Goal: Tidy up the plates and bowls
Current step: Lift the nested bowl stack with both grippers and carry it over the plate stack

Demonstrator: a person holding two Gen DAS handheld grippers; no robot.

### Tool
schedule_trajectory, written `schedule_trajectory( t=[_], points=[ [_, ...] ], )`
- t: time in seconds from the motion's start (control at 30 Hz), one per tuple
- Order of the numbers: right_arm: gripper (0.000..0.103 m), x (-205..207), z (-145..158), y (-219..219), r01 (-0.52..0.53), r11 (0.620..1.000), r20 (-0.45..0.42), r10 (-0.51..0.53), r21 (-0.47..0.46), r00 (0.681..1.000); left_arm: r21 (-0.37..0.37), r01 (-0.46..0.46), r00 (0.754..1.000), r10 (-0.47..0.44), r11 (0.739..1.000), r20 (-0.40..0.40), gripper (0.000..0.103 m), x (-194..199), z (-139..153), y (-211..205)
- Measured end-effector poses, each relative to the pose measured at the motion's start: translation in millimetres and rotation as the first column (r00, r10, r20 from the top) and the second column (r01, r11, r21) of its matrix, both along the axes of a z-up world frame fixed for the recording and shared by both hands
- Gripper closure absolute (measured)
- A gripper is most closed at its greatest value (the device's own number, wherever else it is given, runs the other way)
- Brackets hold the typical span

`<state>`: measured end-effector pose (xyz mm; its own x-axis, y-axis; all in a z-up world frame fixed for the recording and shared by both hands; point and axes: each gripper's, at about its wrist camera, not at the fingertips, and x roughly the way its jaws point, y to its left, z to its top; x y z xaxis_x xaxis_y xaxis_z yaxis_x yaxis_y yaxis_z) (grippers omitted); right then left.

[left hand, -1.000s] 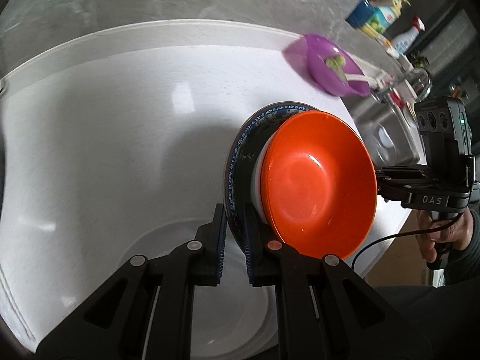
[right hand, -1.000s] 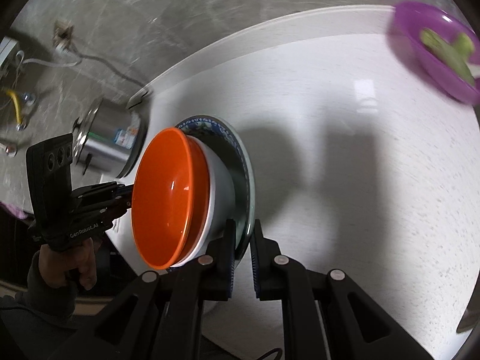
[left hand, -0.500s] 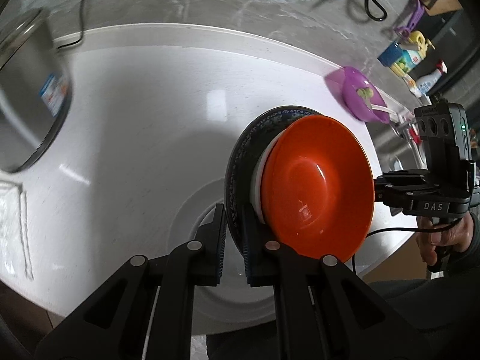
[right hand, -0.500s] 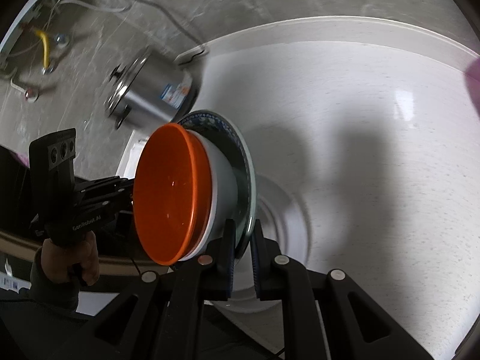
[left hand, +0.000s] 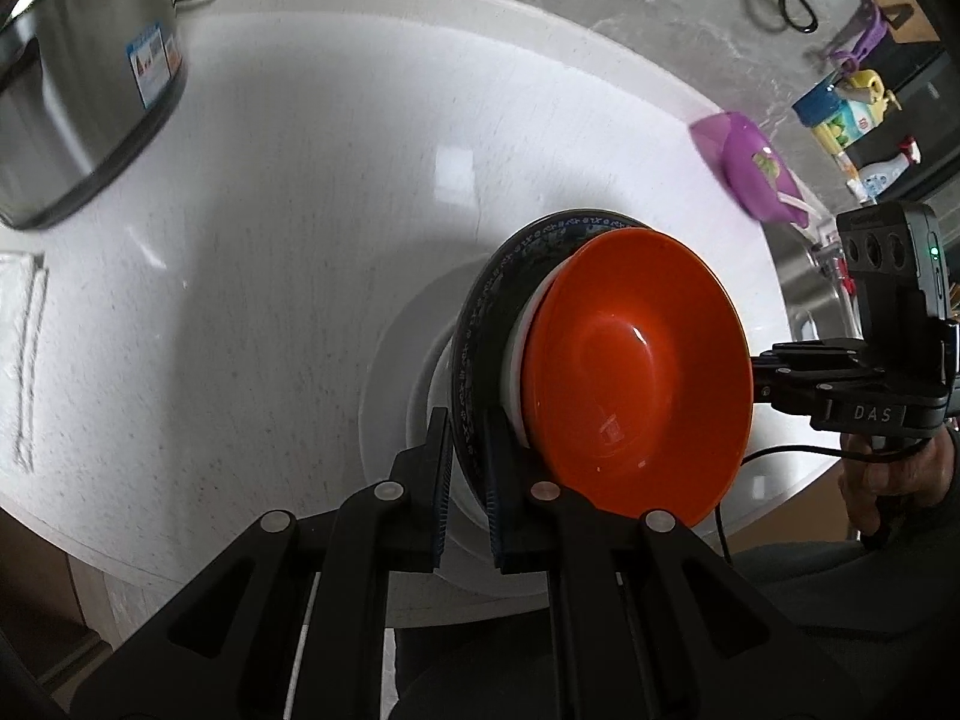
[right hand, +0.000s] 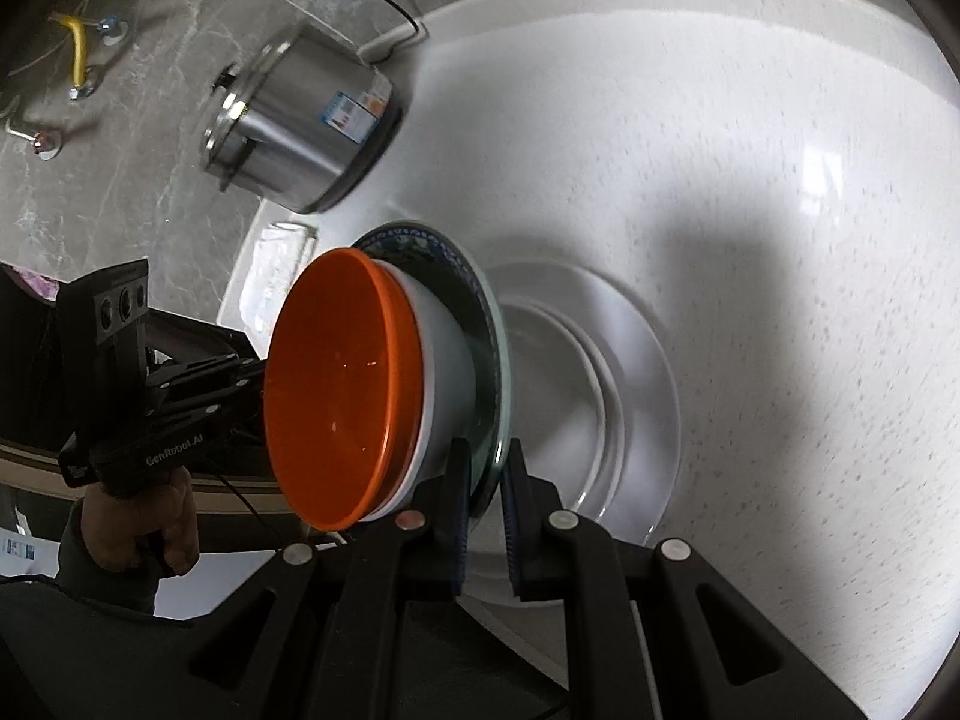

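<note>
The left tool (left hand: 463,468) is pinched narrow on the near rim of a blue-patterned plate (left hand: 480,300), and the right tool (right hand: 485,501) is clamped on the opposite edge of that same plate (right hand: 489,324). Gripping it from two sides makes sense: the plate carries a white bowl (right hand: 441,336) with an orange bowl (right hand: 336,384) nested in it, and one pinch at the rim would likely let that load tip.

The whole stack hangs in the air above the counter (left hand: 270,210), directly over a large white plate (right hand: 648,372) that lies flat there. I read this as the stack being brought over that plate so the smaller pieces can sit on the bigger one, largest at the bottom. It is not touching yet, as far as I can tell; there is a gap and a shadow beneath it.

Further out, a steel pot (left hand: 78,78) stands at the back left of the counter with a folded white cloth (left hand: 21,348) just beside it near the edge. On the other side, well apart, a purple bowl (left hand: 750,174) with something green inside sits close to the sink, and bottles (left hand: 840,114) stand beyond it.
</note>
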<state>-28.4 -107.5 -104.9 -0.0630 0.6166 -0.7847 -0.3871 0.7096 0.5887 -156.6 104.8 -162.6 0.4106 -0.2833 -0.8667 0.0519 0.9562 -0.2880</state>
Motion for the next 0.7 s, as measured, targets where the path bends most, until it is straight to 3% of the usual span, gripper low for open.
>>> schedule_trajectory(
  t=[0.7],
  points=[
    [0.091, -5.3, -42.2, -0.1, 0.019, 0.999, -0.047, -0.021, -0.039, 0.999, 0.021, 0.007, 0.999, -0.006, 1.0, -0.037, 0.095, 25.9, -51.3, -5.9]
  ],
)
